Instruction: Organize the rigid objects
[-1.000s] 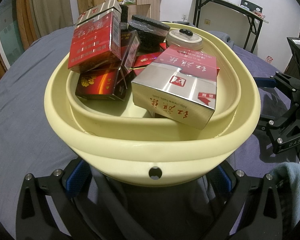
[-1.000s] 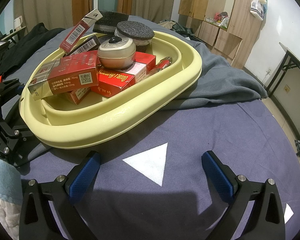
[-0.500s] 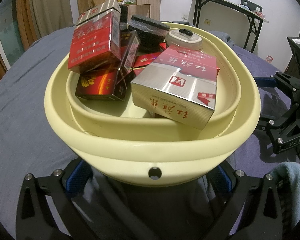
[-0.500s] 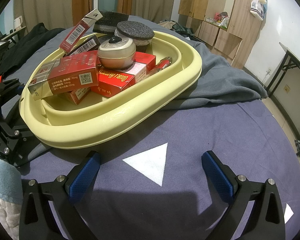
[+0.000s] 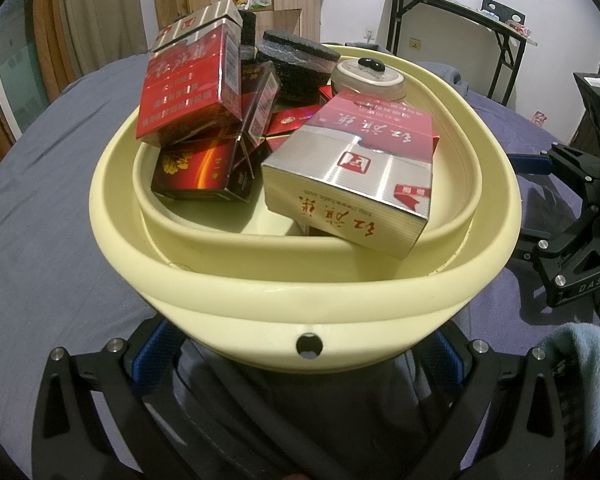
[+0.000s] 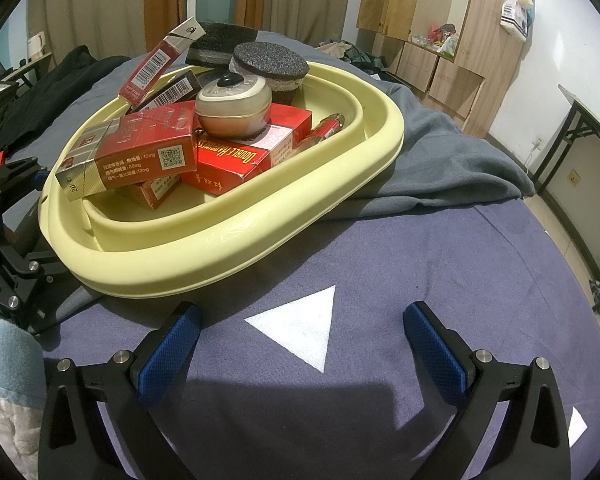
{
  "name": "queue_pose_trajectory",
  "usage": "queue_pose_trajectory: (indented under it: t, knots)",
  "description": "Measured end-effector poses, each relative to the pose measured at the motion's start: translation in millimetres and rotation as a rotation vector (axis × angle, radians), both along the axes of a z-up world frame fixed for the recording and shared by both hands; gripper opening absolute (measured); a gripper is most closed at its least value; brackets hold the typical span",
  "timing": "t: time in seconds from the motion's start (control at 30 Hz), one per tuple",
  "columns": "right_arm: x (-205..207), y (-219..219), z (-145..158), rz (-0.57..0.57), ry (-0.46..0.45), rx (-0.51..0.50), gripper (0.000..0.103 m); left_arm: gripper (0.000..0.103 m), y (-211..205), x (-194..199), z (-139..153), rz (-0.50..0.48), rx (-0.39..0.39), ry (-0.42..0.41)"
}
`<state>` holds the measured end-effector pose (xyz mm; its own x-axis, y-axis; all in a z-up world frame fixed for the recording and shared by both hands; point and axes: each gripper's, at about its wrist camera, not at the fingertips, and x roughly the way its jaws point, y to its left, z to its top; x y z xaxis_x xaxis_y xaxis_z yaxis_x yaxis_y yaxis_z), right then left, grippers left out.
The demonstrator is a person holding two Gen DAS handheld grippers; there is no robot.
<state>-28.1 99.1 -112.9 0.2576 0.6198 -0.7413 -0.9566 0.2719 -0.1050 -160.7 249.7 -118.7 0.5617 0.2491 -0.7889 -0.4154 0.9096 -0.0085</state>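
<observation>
A pale yellow basin [image 5: 308, 296] [image 6: 228, 236] holds several red cigarette packs [image 5: 352, 172] [image 6: 132, 156], a round jar with a black knob [image 5: 370, 74] [image 6: 234, 106] and black round pucks [image 5: 296, 60] [image 6: 272, 62]. My left gripper [image 5: 300, 356] is open with its blue pads [image 5: 152, 354] under the basin's near rim. My right gripper [image 6: 300, 344] is open and empty over the purple cloth, just short of the basin's side.
A white triangle mark [image 6: 300, 320] lies on the purple cloth between the right fingers. A grey cloth [image 6: 440, 160] lies under the basin's far side. A black folding table [image 5: 456, 28] and wooden cabinets [image 6: 428, 36] stand behind.
</observation>
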Motion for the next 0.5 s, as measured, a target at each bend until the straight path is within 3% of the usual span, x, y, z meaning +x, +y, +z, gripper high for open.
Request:
queue_pose_trajectory:
  t: [0.5]
  knots:
    - [0.2,0.0,0.1,0.0,0.001,0.0,0.103,0.103,-0.6,-0.1,0.0,0.0,0.0,0.0]
